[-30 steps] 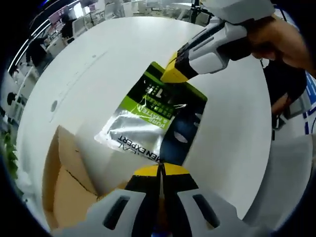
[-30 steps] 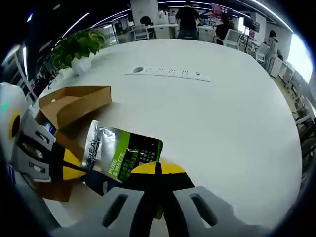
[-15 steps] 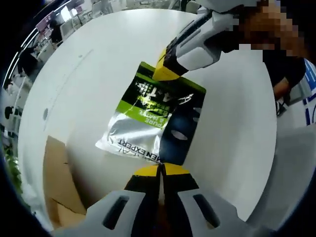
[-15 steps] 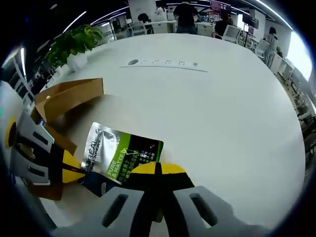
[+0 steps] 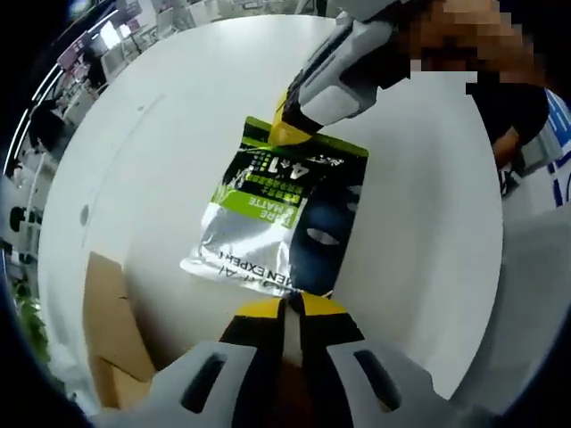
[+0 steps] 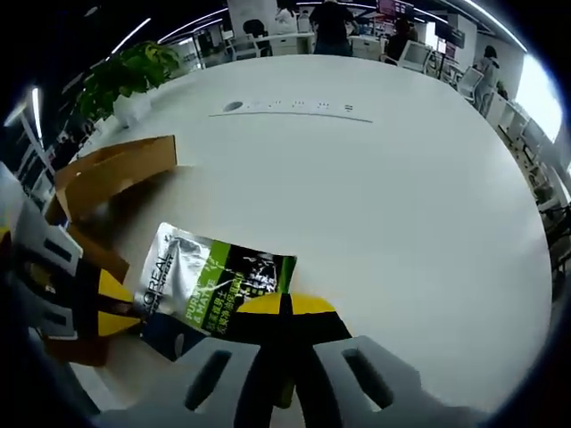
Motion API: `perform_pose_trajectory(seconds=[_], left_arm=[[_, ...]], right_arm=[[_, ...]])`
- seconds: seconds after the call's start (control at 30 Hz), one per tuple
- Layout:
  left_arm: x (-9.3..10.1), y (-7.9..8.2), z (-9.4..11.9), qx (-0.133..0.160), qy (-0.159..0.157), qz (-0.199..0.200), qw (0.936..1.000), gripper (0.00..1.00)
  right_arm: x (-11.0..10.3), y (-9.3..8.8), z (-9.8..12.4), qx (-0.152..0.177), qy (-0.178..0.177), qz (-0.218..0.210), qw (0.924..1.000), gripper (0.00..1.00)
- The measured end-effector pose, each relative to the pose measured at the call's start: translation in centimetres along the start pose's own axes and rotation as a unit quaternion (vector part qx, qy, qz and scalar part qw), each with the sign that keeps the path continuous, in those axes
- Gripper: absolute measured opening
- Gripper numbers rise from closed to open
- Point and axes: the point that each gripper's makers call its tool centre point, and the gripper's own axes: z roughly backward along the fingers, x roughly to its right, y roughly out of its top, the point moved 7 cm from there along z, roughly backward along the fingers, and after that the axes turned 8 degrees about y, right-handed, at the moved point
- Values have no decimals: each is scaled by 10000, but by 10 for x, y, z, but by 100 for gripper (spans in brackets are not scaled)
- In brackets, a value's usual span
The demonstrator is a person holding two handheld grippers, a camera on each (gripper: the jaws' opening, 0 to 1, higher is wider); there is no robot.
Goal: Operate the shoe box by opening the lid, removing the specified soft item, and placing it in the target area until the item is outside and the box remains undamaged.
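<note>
Pouch: my left fingers (image 5: 287, 305) clamp the sachet (image 5: 284, 218) at 6 o'clock; my right fingers (image 6: 285, 303) clamp its opposite edge.
Box: cardboard shoe box (image 6: 111, 174) at 10 o'clock on the tabletop (image 6: 393, 205).

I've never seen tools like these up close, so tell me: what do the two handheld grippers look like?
Both look alike. The left gripper has a pale grey moulded body with dark slot-shaped cut-outs, black inner parts and yellow-tipped fingers. The right gripper shows the same grey shell, black core and yellow tips. Seen from the left gripper view, its body is white and grey, tapering to a yellow tip.
</note>
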Motion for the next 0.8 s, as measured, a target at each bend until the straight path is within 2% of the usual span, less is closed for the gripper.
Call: perform_pose_trajectory(seconds=[0.17,0.27,0.43,0.8], left_arm=[[0,-2,10,109,-10,-10,9999,12],[1,0,18,261,-36,-35,9996,14],[-3,9,35,788,-283,538,9950,17],[-32,-15,67,1090,-212,907,9897,18]], right_arm=[[1,0,-1,-29,-53,11,10000,0],[1,-1,-1,-35,-66,-32,10000,0],[1,-1,-1,-54,-115,-122,9998,0],[-1,-2,-3,-63,-116,-268,9996,0]])
